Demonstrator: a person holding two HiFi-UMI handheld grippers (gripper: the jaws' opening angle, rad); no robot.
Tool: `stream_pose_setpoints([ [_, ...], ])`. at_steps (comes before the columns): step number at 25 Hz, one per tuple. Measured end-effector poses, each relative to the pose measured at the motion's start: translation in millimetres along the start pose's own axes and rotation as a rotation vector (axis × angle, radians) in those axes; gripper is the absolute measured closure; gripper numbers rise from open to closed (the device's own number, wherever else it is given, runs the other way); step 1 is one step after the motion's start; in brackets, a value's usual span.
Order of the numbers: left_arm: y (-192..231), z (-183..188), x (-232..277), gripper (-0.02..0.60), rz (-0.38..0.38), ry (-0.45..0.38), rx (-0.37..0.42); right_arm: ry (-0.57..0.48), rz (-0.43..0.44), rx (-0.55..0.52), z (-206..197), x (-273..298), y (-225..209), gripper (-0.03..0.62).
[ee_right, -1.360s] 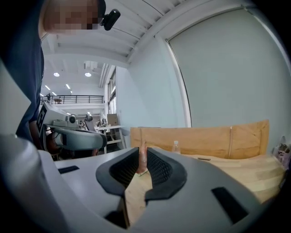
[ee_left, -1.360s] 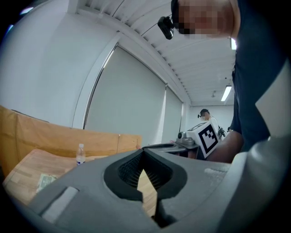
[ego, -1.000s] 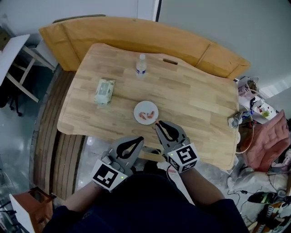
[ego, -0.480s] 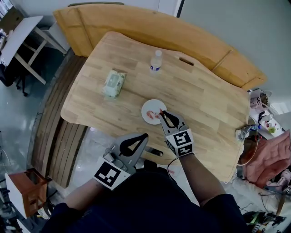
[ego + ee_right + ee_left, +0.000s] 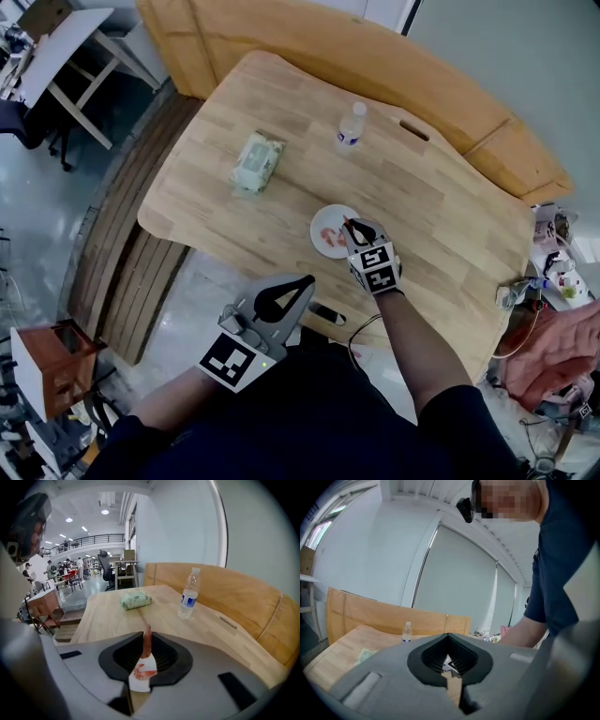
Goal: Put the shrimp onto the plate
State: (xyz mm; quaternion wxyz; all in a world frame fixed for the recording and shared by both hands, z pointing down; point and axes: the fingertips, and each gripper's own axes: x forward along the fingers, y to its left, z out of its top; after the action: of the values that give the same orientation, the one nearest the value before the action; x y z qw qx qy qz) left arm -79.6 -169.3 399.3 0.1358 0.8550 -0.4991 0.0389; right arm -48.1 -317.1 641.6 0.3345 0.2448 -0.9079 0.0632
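The shrimp [image 5: 147, 645] stands upright between the tips of the right gripper [image 5: 147, 637], pinched there by jaws drawn in narrow on its pale red body, with its thin end poking up past them. It hangs over the plate [image 5: 139, 684]; whether it touches the plate cannot be told.

Nearest the person, the left gripper [image 5: 307, 280] hovers off the near edge of the table [image 5: 441, 234], over the floor, its tips pointing toward the tabletop. In the left gripper view its jaws are pressed together at the tips with nothing between them [image 5: 448, 634]; only the marker cube of the other gripper shows through the hollow behind the tips.

Just beyond, the right gripper [image 5: 348, 222] reaches over the table's near part, its tips above the right side of the small white plate [image 5: 323, 217]. Another shrimp [image 5: 327, 235] lies on the plate, and the right gripper view shows it [image 5: 144, 671] below through the gap of the jaws.

Farther out and to the left, a pale green pack of wipes [image 5: 255, 161] lies flat on the wood, well apart from the plate. Beyond the plate a water bottle [image 5: 351, 127] with a blue label stands upright near the far edge. A wooden bench [image 5: 309, 47] curves round the table's far side.
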Motion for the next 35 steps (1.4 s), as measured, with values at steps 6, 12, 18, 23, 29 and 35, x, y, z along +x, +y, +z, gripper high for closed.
stream_pose_setpoints([
  [6,7.5,-7.6,-3.2,0.577,0.029,0.014,-0.013,0.105,0.019,0.021,-32.1,36.1,-8.4,0.531],
  [12,12.2,-13.6,-7.2,0.577,0.05,0.021,-0.024,0.181,0.039,0.045,-53.3,57.6,-19.2,0.531],
  [18,18.5,-19.8,-13.5,0.577,0.079,0.033,-0.04,0.204,0.069,0.066,-61.1,69.8,-17.5,0.531],
  [23,21.3,-22.6,-13.9,0.578,0.091,0.037,-0.041,0.23,0.086,0.046,-67.3,80.8,-12.9,0.532],
  [29,22.5,-30.0,-20.6,0.578,0.109,0.042,-0.063,0.244,0.1,0.049,-71.1,88.0,-10.6,0.53],
  [35,23.5,-30.3,-24.7,0.577,0.121,0.038,-0.063,0.232,0.105,0.06,-71.1,89.6,-9.0,0.523],
])
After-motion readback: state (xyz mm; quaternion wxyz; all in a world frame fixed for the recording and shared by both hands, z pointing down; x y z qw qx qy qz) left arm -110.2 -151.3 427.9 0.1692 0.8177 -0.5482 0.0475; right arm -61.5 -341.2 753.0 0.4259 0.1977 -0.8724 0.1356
